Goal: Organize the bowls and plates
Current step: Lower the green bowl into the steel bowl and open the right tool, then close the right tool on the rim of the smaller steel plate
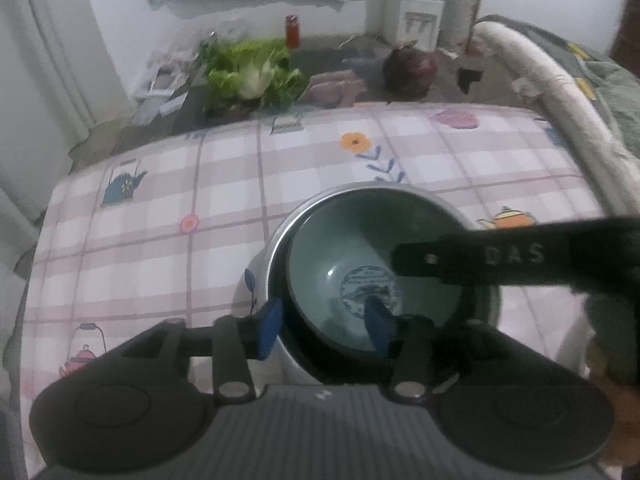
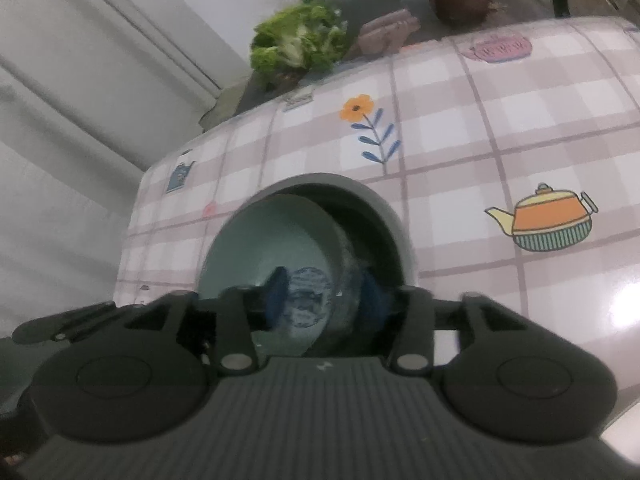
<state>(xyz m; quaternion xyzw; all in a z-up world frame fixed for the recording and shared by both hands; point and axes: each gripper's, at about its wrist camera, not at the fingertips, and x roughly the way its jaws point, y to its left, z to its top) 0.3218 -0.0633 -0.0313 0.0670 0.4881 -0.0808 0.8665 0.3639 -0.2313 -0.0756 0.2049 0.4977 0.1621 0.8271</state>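
A pale green bowl (image 1: 360, 248) with a round blue mark at its bottom sits inside a larger grey bowl (image 1: 280, 236) on the checked tablecloth. My left gripper (image 1: 324, 322) has its blue pads astride the near rims of both bowls, one pad outside and one inside the green bowl. My right gripper (image 2: 324, 296) straddles the green bowl's (image 2: 260, 248) rim, one pad inside it and one between it and the grey bowl (image 2: 376, 200). The right gripper's black finger (image 1: 500, 258) reaches in from the right in the left wrist view.
The pink checked tablecloth (image 1: 180, 184) with teapot and flower prints covers the table. Beyond its far edge lie lettuce (image 1: 252, 72), a red cabbage (image 1: 410, 68), a red jar (image 1: 293, 31) and packets. A wall and curtain stand at left.
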